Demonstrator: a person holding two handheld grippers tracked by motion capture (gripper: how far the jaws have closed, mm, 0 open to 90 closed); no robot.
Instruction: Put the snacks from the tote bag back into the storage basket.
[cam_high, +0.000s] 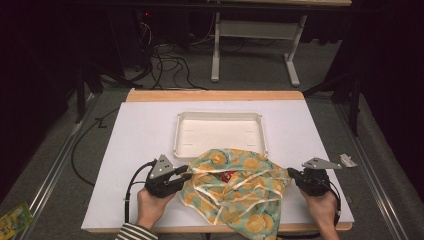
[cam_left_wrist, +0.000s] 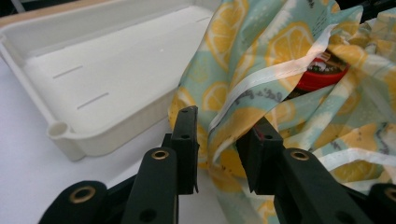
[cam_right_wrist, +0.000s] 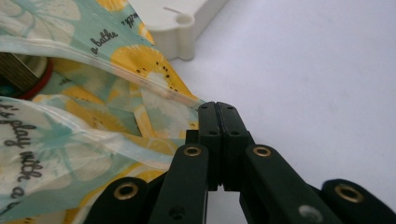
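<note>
A crumpled bag (cam_high: 234, 189) printed with lemons on pale teal lies at the front middle of the white table. Through its mouth shows a red-rimmed round thing (cam_left_wrist: 322, 72), also seen in the high view (cam_high: 228, 176). My left gripper (cam_high: 181, 172) sits at the bag's left edge, open, with a fold of the bag (cam_left_wrist: 224, 140) between its jaws (cam_left_wrist: 219, 154). My right gripper (cam_high: 291, 173) is at the bag's right edge. In the right gripper view its jaws are pressed together (cam_right_wrist: 218, 121) where the bag's hem (cam_right_wrist: 154, 88) meets them.
A shallow white tray (cam_high: 220, 116) stands just behind the bag, its corner near my left jaws (cam_left_wrist: 60, 130). A small silvery scrap (cam_high: 348, 160) lies at the table's right edge. Cables and a white stand (cam_high: 216, 55) are on the floor beyond; a green packet (cam_high: 14, 219) lies lower left.
</note>
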